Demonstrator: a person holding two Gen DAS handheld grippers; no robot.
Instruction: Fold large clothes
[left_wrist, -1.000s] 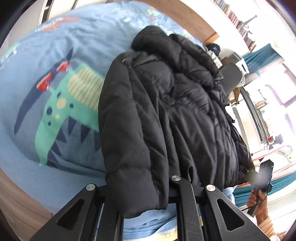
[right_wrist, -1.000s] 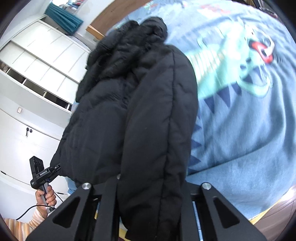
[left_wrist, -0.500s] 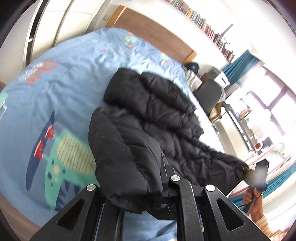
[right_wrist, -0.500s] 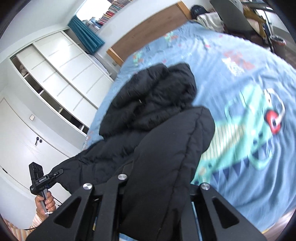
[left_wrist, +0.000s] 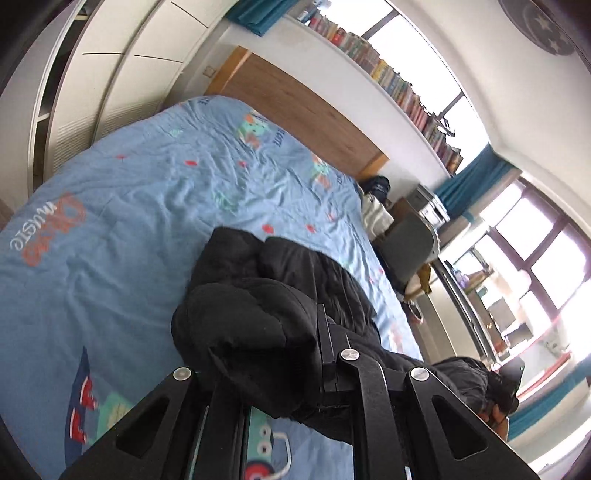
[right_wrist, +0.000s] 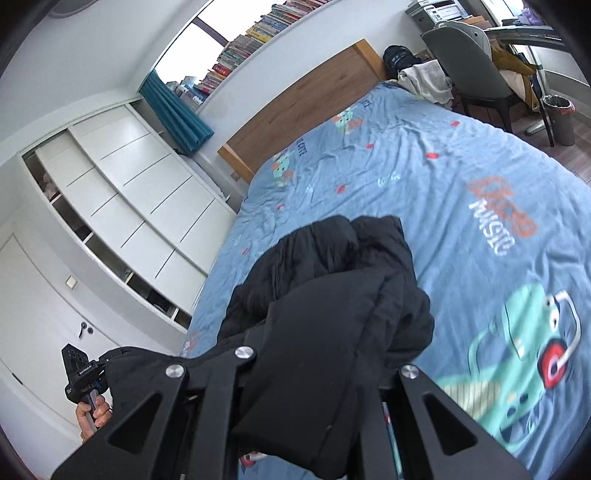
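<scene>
Left wrist view: we hold the puffy black quilted jacket (left_wrist: 258, 325) — both grippers (left_wrist: 291, 373) (right_wrist: 314, 373) clamped on its hem; next, carry it toward the hood over the blue cartoon-print bedspread (left_wrist: 147, 206).

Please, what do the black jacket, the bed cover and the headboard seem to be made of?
Black jacket: probably a matte synthetic shell with soft filling, judging by its puffy, stitched sections.
Bed cover: looks like soft woven cloth, maybe cotton, matte; it shows fine wrinkles and printed cartoon figures.
Headboard: seems wood or a wood-look panel, smooth, with a warm brown grain.
</scene>
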